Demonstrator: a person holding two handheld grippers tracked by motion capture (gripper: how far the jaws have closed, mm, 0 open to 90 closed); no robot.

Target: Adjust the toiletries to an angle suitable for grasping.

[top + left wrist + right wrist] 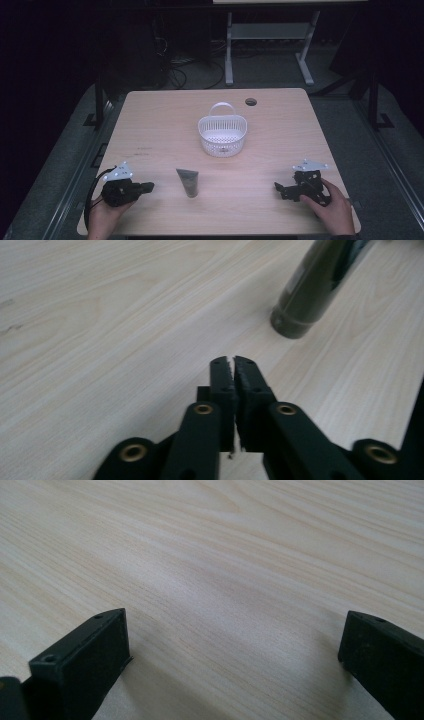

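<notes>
Counter [150, 115] of pale wood from the high view, and here's the layout: a dark grey-green squeeze tube [188, 182] lies flat near the front edge, well short of the white perforated plastic basket [222, 134] with its hoop handle, which sits in the middle. The left gripper [146, 188] rests low at the front left, nose aimed at the tube but apart from it. The right gripper [278, 188] sits at the front right, well away from everything.

Over to the left gripper view: the left gripper's toothed black tips are pressed together with nothing between them. The tube's round cap end sits up and to the right, near but untouched. So this is the very start, an approach and no grasp yet.

Right gripper view now: the right gripper's two black jaws stand spread wide, bare wood grain between them. That hand looks parked.

Judging from all this, the job in hand is likely getting the tube into the basket, though that's a read from the layout alone. The next move calls for the left gripper to open up again, slide forward so the jaws straddle the tube's body, and pinch across its width. The tube looks soft, so a grip near the firmer cap end should hold better.
</notes>
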